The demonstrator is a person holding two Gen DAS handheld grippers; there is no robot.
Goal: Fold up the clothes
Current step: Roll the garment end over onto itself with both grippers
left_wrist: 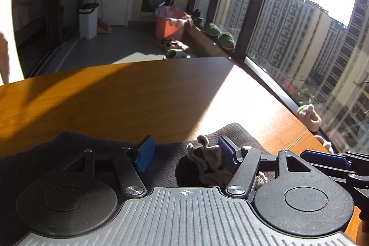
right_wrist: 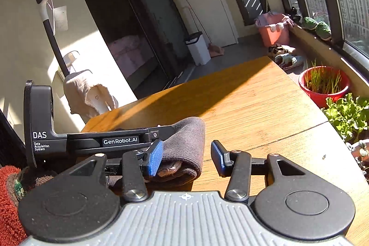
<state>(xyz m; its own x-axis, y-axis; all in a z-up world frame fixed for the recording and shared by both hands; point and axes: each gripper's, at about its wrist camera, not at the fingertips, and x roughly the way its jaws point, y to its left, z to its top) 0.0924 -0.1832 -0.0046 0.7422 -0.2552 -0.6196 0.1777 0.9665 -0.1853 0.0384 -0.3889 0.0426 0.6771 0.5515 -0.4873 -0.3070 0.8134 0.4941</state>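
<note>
A dark ribbed garment (left_wrist: 166, 153) lies bunched on the wooden table (left_wrist: 115, 103), right under my left gripper (left_wrist: 185, 152). That gripper is open, and a crumpled grey-beige bit of cloth (left_wrist: 207, 160) sits loose between its blue pads (left_wrist: 144, 155), close to the right one. In the right wrist view the same garment (right_wrist: 186, 140) shows as a folded grey-brown roll. My right gripper (right_wrist: 186, 157) is open, with the roll's end against its left pad (right_wrist: 154, 158). The left gripper's body (right_wrist: 103, 142) reaches across the garment from the left. The right gripper's fingers (left_wrist: 322, 157) show at the left view's right edge.
The table (right_wrist: 253, 107) runs along a big window. Beside its right edge stand a red pot of grass (right_wrist: 322, 87) and leafy plants (right_wrist: 348, 114). Knitted slippers (left_wrist: 309, 115) rest on the sill. An orange tub (left_wrist: 169, 23) and a white bin (left_wrist: 88, 20) stand on the floor beyond.
</note>
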